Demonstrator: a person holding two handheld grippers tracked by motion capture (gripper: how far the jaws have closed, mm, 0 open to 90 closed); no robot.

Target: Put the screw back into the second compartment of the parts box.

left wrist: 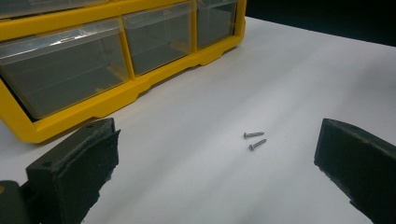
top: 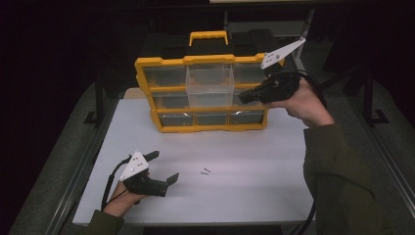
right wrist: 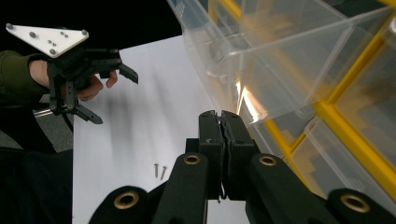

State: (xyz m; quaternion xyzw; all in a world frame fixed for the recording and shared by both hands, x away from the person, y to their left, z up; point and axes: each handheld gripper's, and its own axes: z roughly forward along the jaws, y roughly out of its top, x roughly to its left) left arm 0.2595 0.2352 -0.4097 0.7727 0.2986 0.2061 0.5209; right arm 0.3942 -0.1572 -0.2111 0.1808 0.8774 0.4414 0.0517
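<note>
Right gripper (right wrist: 221, 122), jaws pressed together and empty, sits beside the protruding clear plastic drawer (top: 210, 84) of the yellow organiser (top: 147, 78); a careless nudge could dislodge it. Left gripper (top: 164, 168) gapes wide near two small metal screws (left wrist: 253, 140).

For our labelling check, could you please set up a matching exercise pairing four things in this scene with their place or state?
Things:
1. left gripper
2. right gripper
3. two screws
4. clear drawer

Places or states:
A. pulled partway out of the yellow organiser
B. jaws open, low over the near part of the table
C. lying side by side on the white tabletop
D. jaws shut, held up in front of the organiser

Pairs: 1-B, 2-D, 3-C, 4-A
</note>
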